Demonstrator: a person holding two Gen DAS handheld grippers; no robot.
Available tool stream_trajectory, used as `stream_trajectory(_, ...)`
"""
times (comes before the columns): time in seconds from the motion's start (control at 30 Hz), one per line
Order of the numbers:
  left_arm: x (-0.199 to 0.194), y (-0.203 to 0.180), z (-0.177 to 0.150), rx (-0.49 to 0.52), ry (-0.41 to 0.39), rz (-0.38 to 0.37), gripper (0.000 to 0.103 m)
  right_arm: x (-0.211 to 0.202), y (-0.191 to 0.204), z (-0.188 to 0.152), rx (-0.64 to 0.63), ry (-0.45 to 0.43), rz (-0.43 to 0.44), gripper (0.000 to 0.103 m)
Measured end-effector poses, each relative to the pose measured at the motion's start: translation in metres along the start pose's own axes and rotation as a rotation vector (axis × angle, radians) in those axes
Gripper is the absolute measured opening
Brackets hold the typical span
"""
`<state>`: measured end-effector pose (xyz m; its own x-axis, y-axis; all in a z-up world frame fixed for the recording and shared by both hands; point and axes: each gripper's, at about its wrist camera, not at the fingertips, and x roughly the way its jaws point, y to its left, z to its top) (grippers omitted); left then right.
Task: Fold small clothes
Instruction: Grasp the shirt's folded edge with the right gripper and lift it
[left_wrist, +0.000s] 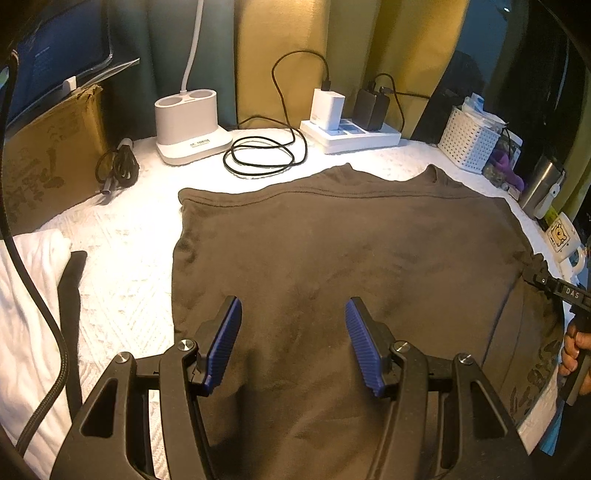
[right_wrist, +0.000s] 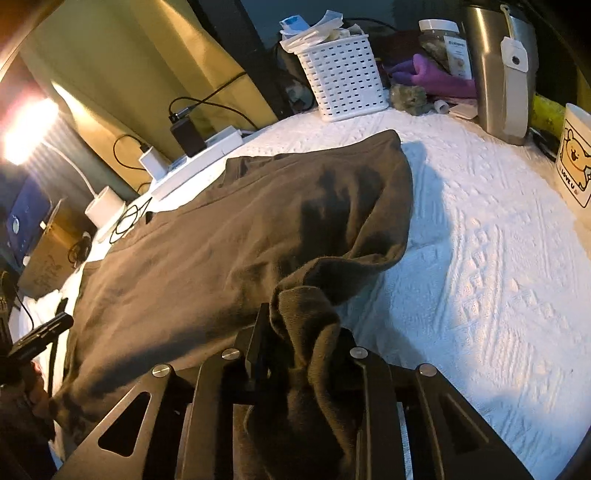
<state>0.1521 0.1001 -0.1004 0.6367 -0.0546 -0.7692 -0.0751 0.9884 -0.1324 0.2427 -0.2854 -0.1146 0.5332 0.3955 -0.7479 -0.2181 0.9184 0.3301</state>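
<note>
A dark brown shirt (left_wrist: 332, 258) lies spread on the white quilted table cover (left_wrist: 122, 266). My left gripper (left_wrist: 293, 339) is open, its blue pads (left_wrist: 225, 343) hovering over the shirt's near middle, holding nothing. My right gripper (right_wrist: 295, 332) is shut on a bunched edge of the brown shirt (right_wrist: 240, 236), probably a sleeve, and lifts it off the cover (right_wrist: 480, 258). Its fingertips are hidden under the fabric. It also shows at the right edge of the left wrist view (left_wrist: 561, 291), at the shirt's right side.
Along the back stand a white lamp base (left_wrist: 188, 125), coiled black cable (left_wrist: 262, 155), power strip with chargers (left_wrist: 351, 133) and white basket (left_wrist: 469, 144). A cardboard box (left_wrist: 48, 158) stands left, white cloth (left_wrist: 29, 295) near left. Steel tumbler (right_wrist: 498, 70) and mug (right_wrist: 576, 155) stand right.
</note>
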Motion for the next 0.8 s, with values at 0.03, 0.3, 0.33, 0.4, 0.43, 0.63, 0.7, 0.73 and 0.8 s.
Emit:
stream_trajectory(0.03, -0.002, 0.002, 0.000, -0.005, -0.005, -0.002, 0.059, -0.004, 0.004, 0.002, -0.011, -0.010, -0.006, 0.021)
stream_trajectory(0.3, -0.018, 0.018, -0.005, -0.032, -0.045, -0.010, 0.059, -0.023, 0.042, 0.017, -0.124, -0.065, -0.061, 0.019)
stream_trajectory(0.33, -0.021, 0.021, -0.006, -0.035, -0.051, -0.010, 0.059, -0.026, 0.048, 0.019, -0.141, -0.069, -0.061, 0.019)
stream_trajectory(0.4, -0.026, 0.025, -0.007, -0.038, -0.065, -0.015, 0.059, -0.031, 0.061, 0.024, -0.167, -0.083, -0.060, 0.019)
stream_trajectory(0.43, -0.030, 0.028, -0.008, -0.037, -0.076, -0.017, 0.059, -0.033, 0.069, 0.027, -0.183, -0.088, -0.055, 0.019)
stream_trajectory(0.63, -0.045, 0.041, -0.011, -0.023, -0.115, -0.030, 0.059, -0.037, 0.131, 0.035, -0.305, -0.109, -0.006, 0.019)
stream_trajectory(0.7, -0.052, 0.046, -0.012, -0.021, -0.131, -0.035, 0.059, -0.035, 0.152, 0.034, -0.338, -0.109, 0.011, 0.018)
stream_trajectory(0.73, -0.054, 0.048, -0.013, -0.021, -0.137, -0.037, 0.059, -0.033, 0.163, 0.033, -0.353, -0.108, 0.021, 0.018)
stream_trajectory(0.8, -0.060, 0.054, -0.015, -0.025, -0.149, -0.039, 0.059, -0.029, 0.181, 0.029, -0.382, -0.099, 0.037, 0.018)
